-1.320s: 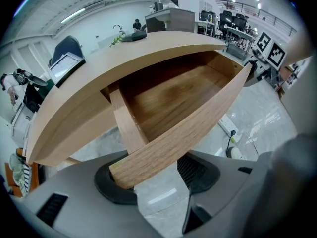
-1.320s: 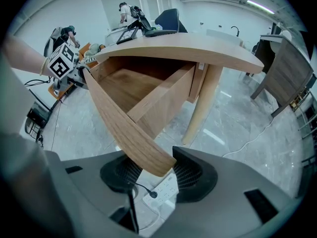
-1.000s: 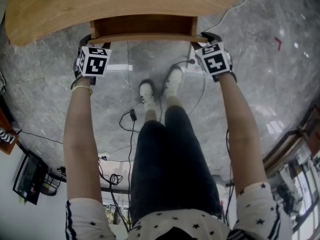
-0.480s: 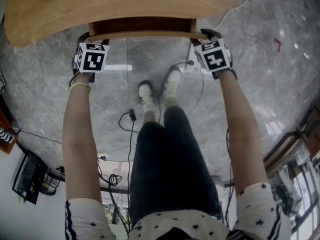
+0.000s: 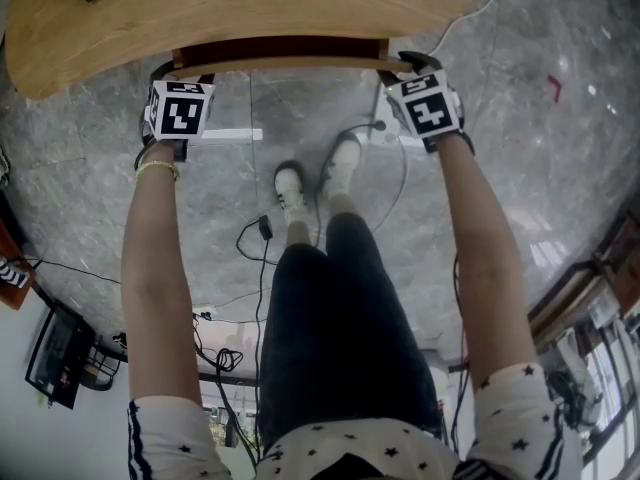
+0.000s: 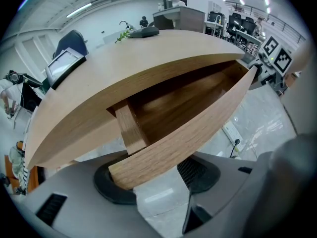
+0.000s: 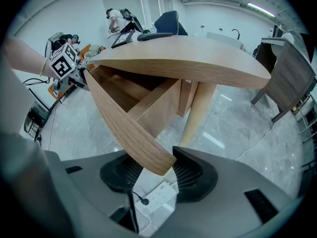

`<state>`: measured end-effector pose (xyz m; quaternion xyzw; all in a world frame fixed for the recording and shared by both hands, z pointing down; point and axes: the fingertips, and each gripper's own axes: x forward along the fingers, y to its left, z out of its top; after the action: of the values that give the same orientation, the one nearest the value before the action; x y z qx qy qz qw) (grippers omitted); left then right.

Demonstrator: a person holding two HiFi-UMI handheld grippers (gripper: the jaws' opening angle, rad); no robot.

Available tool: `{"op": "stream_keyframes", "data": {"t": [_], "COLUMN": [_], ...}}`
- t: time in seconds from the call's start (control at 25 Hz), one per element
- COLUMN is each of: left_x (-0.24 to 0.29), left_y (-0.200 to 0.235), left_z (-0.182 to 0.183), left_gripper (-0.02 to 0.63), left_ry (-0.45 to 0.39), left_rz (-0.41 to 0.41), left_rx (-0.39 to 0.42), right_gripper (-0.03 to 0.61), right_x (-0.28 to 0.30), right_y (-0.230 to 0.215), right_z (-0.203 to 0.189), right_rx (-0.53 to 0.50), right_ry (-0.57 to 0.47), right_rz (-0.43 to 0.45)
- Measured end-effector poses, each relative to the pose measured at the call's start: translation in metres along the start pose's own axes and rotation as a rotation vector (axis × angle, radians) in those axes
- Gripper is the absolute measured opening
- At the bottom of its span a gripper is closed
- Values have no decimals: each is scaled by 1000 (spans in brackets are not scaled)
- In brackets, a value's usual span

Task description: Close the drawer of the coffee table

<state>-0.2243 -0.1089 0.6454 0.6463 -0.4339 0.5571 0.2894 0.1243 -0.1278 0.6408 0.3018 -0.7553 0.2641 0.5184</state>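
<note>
Head view is showing the coffee table spreading its pale wooden top just beyond both grippers. The drawer is sticking out a little from under that top, stretching from one gripper to the other. The left gripper is clamping the left end of the drawer's front between its jaws. The right gripper is gripping the right end likewise, its jaws standing fairly wide around the wood. Both are pointing steeply down.
</note>
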Motion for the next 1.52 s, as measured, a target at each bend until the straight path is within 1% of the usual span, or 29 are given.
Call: {"op": "stream_keyframes", "data": {"t": [0.36,0.68,0.76,0.88,0.96,1.28,1.52], "left_x": [2,3,3,2,3,4,5], "left_y": [7,13,15,20,22,23,26], "left_z": [9,16,18,20,23,25,30], "left_gripper": [245,249,252,252,252,252,252], "left_ry": [11,5,3,-13,-26,-32,-34], "left_rz": [9,39,52,80,96,119,131], "left_rx": [-37,-90,-114,-183,-212,-258,-271], "right_gripper": [189,189,189,189,189,189,189], "right_x": [2,4,4,6,7,8,8], "right_y": [-8,-14,-15,-18,-21,-24,-28], "right_z": [10,17,19,24,28,31,35], "right_rx": [-1,-3,-3,2,3,4,7], "right_ry": [-6,-14,-17,-24,-27,-41,-52], "right_rz": [-4,-4,-3,-5,-6,-4,-12]}}
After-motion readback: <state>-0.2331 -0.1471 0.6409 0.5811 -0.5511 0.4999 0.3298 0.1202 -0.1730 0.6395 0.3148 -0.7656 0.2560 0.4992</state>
